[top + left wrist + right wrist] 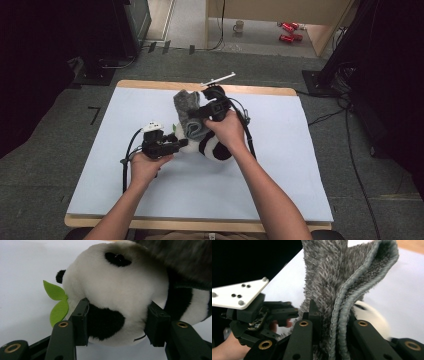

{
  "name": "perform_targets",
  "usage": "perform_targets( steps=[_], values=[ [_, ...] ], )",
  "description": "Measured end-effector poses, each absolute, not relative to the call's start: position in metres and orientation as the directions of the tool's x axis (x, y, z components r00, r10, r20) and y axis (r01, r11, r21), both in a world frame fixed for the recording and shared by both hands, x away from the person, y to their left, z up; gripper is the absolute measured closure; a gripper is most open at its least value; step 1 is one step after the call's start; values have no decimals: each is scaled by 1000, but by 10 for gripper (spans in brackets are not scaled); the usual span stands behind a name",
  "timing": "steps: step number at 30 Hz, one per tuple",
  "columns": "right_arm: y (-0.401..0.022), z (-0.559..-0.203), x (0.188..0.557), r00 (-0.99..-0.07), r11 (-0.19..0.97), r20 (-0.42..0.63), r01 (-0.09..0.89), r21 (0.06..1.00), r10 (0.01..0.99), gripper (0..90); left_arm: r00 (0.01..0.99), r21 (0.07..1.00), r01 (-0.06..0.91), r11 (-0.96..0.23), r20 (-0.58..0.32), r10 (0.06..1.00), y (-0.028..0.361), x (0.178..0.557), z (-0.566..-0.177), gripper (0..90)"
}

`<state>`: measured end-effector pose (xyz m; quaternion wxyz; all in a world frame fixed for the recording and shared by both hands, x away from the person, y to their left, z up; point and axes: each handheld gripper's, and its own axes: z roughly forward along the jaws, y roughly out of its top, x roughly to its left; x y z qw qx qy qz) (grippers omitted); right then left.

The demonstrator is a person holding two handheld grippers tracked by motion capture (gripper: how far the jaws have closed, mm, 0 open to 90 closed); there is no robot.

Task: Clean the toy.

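**Lifting a grey towel off a plush panda held steady on the counter.**
The left gripper (117, 320) clasps the panda's (117, 292) head, pinning the toy on the white counter (280, 165); the right gripper (334, 327) is clenched on a doubled fold of the towel (352, 272), raised above the panda's body. Best practice is probably a firm left-hand hold, drawing the towel straight up and clear without dragging the toy.

A plush panda (212, 145) lies on the white-topped table (280, 165).
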<state>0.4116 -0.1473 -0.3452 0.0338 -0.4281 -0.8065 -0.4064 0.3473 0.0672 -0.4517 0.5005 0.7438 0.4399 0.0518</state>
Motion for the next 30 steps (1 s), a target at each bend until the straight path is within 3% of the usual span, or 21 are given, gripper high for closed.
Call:
perform_targets(
  steps=[4,7,11,22,26,30],
  values=[
    [-117,-360,406,-679,439,297,688,578,671,780,594,779,618,-105,-375,712,67,347,-452,463],
    [-113,-371,405,-670,443,286,695,566,685,773,594,774,623,-113,-374,713,68,348,-453,459],
    [-110,-371,402,-706,510,179,639,576,685,773,599,774,624,-109,-383,703,68,349,-455,453],
    [-137,-366,409,-665,481,150,660,577,732,780,612,788,606,-114,-370,699,68,345,-458,460],
    [-154,-366,414,-622,423,175,686,592,763,783,622,791,598,-131,-354,698,68,344,-458,460],
    [-168,-367,417,-577,428,97,698,574,811,786,619,786,604,-133,-357,700,69,345,-460,460]
  ],
)
